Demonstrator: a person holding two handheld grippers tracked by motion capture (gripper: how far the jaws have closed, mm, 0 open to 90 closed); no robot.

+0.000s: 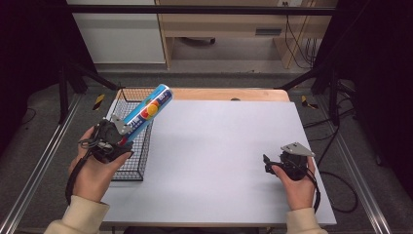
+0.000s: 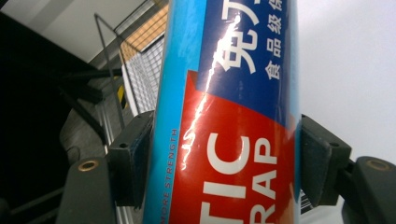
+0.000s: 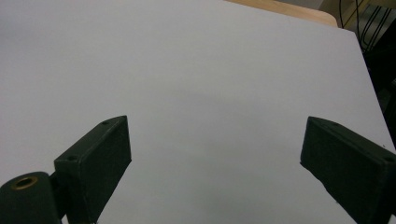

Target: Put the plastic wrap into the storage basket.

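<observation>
- Closest to the lens in the left gripper view, a tube of plastic wrap stands between my left fingers, its blue and red label with white lettering rising past the top edge.
- Both pads press flat on its sides, one pad against the pale blue edge and the other against the red panel, so my left gripper is clamped on the tube.
- From above, the tube slants up and away from my left fingers, its far end raised over the wire basket.
- That basket sits just beyond and under my left fingers, at the left edge of the white table; its black mesh lies below the tube, and I cannot tell whether the two touch.
- Over on the other side, my right gripper hangs low over the table, well apart from the tube and the basket, with my hand wrapped around its body.
- Its fingers stand spread wide with nothing between them; in the right gripper view one black pad rises at each side and bare white tabletop shows in the gap.
- Beyond the far end of the table, a strip of wooden edge shows.
</observation>
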